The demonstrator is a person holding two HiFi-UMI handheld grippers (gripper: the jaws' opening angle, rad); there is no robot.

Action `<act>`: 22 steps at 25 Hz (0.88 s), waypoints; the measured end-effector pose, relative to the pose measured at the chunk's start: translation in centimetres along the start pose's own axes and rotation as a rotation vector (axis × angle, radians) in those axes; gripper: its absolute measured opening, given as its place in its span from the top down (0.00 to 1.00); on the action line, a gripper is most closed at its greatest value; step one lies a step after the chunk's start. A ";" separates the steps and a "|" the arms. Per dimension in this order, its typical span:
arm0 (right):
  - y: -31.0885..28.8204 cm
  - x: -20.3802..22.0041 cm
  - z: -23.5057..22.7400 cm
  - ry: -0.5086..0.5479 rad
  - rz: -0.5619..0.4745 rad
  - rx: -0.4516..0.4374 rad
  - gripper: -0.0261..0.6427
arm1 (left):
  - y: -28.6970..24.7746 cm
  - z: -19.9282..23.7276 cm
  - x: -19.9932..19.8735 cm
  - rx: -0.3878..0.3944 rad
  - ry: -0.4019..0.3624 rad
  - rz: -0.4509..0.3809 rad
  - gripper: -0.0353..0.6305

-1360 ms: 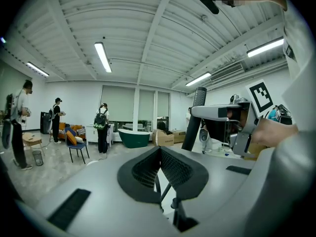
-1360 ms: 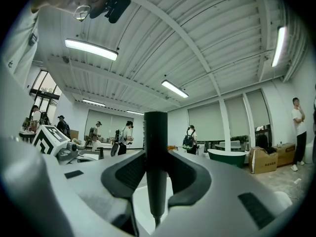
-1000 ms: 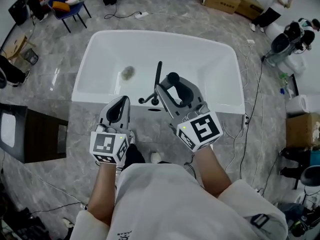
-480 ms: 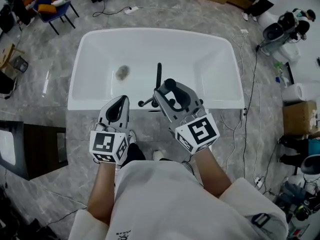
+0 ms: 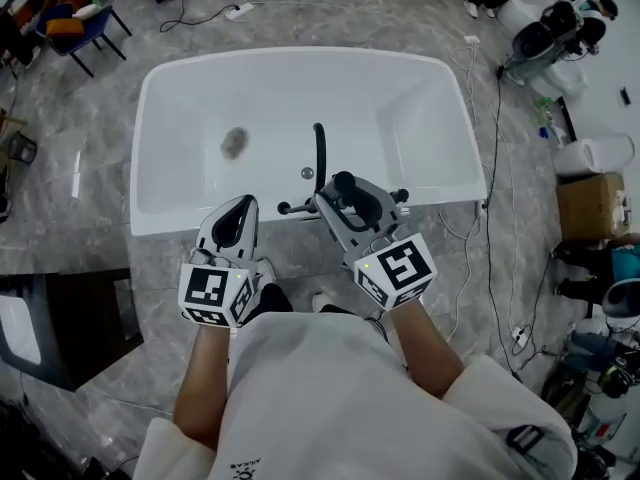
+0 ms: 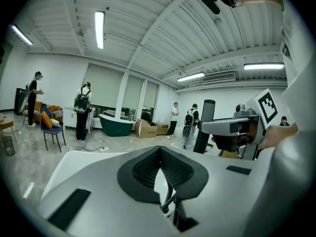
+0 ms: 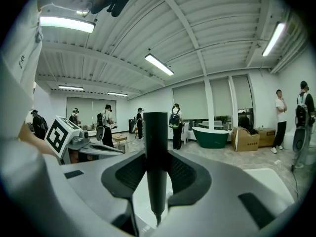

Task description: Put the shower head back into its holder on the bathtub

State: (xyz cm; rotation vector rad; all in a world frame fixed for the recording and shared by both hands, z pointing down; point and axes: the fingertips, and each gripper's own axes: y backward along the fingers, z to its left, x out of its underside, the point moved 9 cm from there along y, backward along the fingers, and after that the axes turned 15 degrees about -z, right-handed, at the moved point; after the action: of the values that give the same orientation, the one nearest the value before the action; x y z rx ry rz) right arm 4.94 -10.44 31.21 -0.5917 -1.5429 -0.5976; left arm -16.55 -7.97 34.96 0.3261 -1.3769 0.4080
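"Standing where, the shower head (image 5: 320, 153)?"
"Upright above the bathtub's (image 5: 170, 218) near rim, clamped between the right gripper's (image 5: 342, 184) jaws."
"The left gripper (image 5: 240, 208)?"
"Just outside that rim, beside the right one — jaws pressed together, empty."

Grey stone floor (image 5: 100, 258) — a white bathtub (image 5: 400, 118) stands on it.

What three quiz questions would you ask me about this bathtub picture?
1. True or false: the left gripper is holding something.
2. The bathtub below the grippers is: A white, B red, C black?
3. What is the right gripper shut on?

Key: 1 false, its jaws are shut with nothing between them. 2 A. 3 the shower head, a black stick standing upright between the jaws.
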 end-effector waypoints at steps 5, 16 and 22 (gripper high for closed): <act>-1.4 1.4 0.6 -0.020 0.020 0.060 0.75 | -0.6 1.9 1.2 0.060 0.015 0.043 0.93; -4.0 5.8 0.6 -0.032 0.107 0.162 0.75 | -2.0 6.0 4.0 0.145 0.045 0.114 0.93; -5.2 8.0 0.5 -0.049 0.133 0.180 0.75 | -1.9 7.4 5.7 0.151 0.065 0.141 0.93</act>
State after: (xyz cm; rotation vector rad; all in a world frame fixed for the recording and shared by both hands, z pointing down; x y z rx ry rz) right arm 0.62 -13.78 39.07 -0.5688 -1.5701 -0.3412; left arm -21.33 -12.49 41.81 0.3377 -1.3120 0.6361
